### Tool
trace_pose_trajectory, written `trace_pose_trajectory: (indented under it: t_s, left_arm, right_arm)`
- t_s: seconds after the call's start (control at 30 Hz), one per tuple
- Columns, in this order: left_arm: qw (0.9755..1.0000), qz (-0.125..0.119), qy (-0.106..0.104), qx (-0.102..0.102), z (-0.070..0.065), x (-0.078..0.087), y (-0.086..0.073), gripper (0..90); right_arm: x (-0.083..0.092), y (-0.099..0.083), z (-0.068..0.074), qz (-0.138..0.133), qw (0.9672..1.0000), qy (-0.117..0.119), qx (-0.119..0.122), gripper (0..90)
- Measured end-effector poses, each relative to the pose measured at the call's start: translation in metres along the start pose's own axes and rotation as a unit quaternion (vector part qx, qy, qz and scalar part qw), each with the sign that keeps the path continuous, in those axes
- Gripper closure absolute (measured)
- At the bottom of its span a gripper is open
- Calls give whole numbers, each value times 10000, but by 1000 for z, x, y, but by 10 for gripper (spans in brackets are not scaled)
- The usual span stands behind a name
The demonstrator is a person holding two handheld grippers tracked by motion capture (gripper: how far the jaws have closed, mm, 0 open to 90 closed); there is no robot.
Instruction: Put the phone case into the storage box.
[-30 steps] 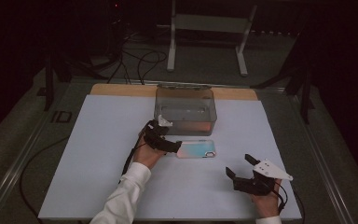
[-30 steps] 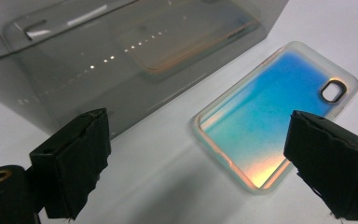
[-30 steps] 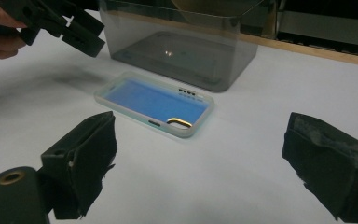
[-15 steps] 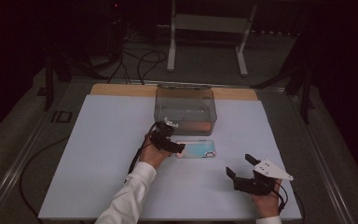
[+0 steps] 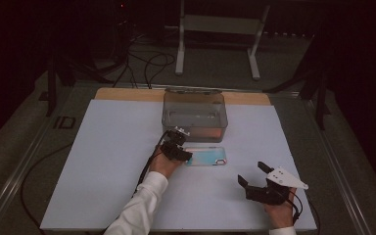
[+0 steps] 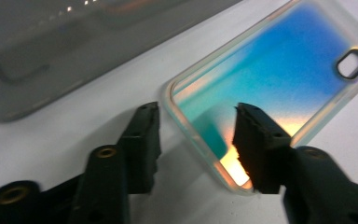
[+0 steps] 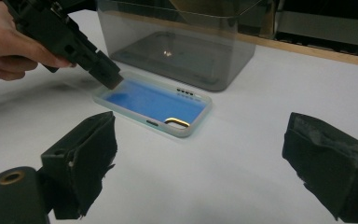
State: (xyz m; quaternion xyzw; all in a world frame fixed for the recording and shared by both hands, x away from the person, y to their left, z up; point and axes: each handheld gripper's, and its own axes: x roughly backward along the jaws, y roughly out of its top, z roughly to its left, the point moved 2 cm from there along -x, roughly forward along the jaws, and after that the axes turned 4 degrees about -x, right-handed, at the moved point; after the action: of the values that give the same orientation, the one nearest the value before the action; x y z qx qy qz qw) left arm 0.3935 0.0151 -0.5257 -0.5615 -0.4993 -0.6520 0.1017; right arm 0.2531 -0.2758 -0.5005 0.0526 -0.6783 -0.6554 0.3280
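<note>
Closing in: left gripper (image 6: 193, 128) has slid forward since a second ago, jaws apart, straddling the phone case (image 6: 279, 86) corner (apparently not pinched yet). Case lies flat by the clear bin (image 5: 194, 113). Right gripper (image 5: 253, 175) idles, jaws apart, well apart from it.
</note>
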Motion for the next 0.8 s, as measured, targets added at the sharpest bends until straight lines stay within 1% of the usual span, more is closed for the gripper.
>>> trace_pose_trajectory:
  t_s: [0.07,0.1,0.2,0.23,0.3,0.33,0.4,0.43,0.5,0.57,0.67,0.8]
  left_arm:
    - [10000,60,-9,78,1,1,0,622]
    - [9999,80,-3,75,1,1,0,672]
    - [9999,113,89,63,-2,0,0,735]
    - [9998,151,70,53,-2,1,1,755]
    - [9999,141,6,89,-5,0,1,831]
    - [9999,134,38,71,-7,-1,1,866]
    - [9997,175,189,-37,-11,-1,3,881]
    - [9995,197,220,-76,-11,-1,3,883]
    - [9995,197,212,-113,-11,-1,3,886]
    - [9997,157,182,-97,-10,0,2,887]
    - [9998,17,167,-59,-7,1,1,888]
    - [9996,-214,160,-119,-5,10,1,888]
  right_arm:
    - [0,0,0,-2,10000,-3,-2,98]
    - [0,0,0,-2,10000,-8,-4,98]
    - [0,0,0,3,10000,-12,11,98]
    - [-1,0,0,9,10000,-20,13,98]
    - [-1,0,1,9,10000,7,23,98]
    - [-1,0,1,16,10000,13,20,98]
    - [-1,0,1,11,10000,5,29,98]
    - [-1,0,1,8,10000,7,12,98]
    - [-1,0,1,4,10000,6,16,98]
    - [0,0,1,-3,10000,0,-2,98]
    - [0,0,0,-1,10000,-4,6,98]
    - [0,0,0,-7,10000,3,-3,98]
